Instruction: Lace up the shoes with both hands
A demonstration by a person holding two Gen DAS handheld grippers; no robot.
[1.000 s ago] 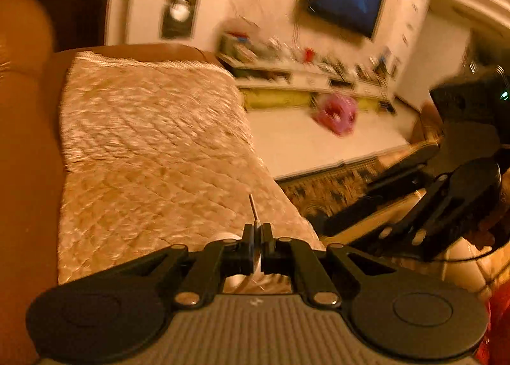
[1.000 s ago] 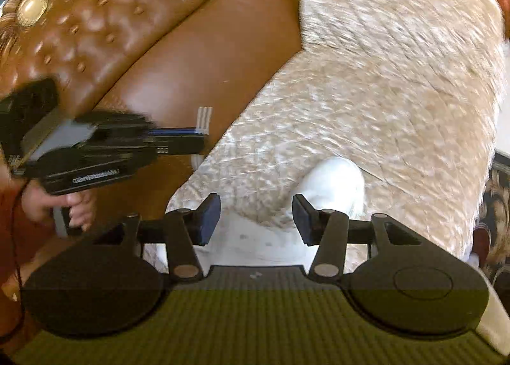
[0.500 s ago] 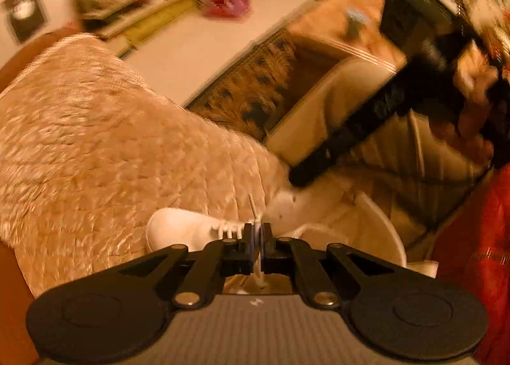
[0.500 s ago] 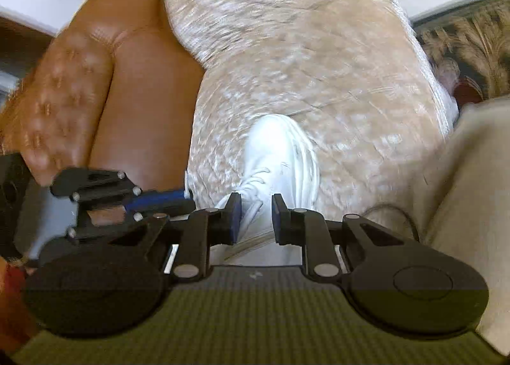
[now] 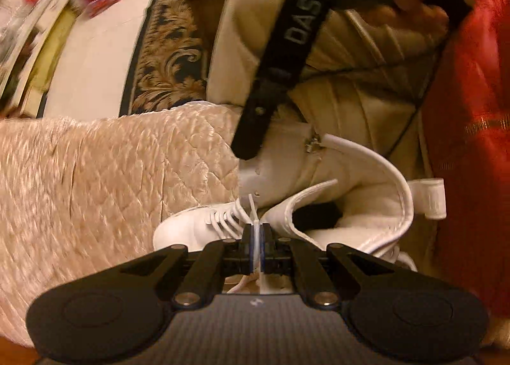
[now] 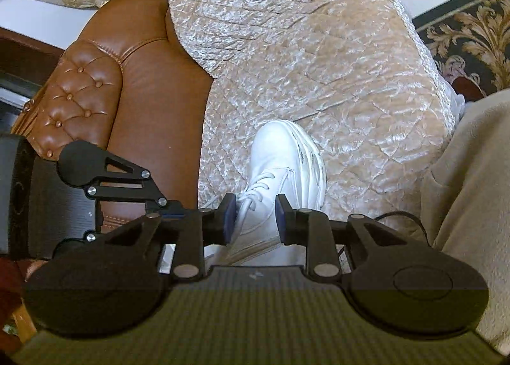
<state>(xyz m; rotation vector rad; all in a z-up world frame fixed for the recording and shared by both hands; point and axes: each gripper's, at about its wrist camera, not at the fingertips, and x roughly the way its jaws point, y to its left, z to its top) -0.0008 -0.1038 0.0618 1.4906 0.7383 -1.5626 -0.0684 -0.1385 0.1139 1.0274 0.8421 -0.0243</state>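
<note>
A white high-top shoe (image 5: 191,227) lies on the quilted sofa cover (image 5: 111,173), toe pointing away, its upper flaps spread open. My left gripper (image 5: 256,237) points down over the eyelet rows and is shut on the white lace end (image 5: 253,205), whose tip sticks up past the pads. In the right wrist view the right gripper (image 6: 255,218) hovers over the shoe (image 6: 287,154). Its jaws are opening and straddle the laced front without pressing on it. One of its black fingers (image 5: 251,129) reaches down to the shoe's flap in the left wrist view.
A brown tufted leather armrest (image 6: 86,93) borders the cover (image 6: 302,46) on the left. A patterned dark carpet (image 6: 471,33) lies beyond the sofa edge. The person's beige trousers (image 6: 471,173) and a red garment (image 5: 471,109) crowd the near side.
The left wrist view swung from the room down onto the shoe, with the lace still pinched. The right gripper dropped onto the shoe; its jaws narrowed from wide, then widened a little.
</note>
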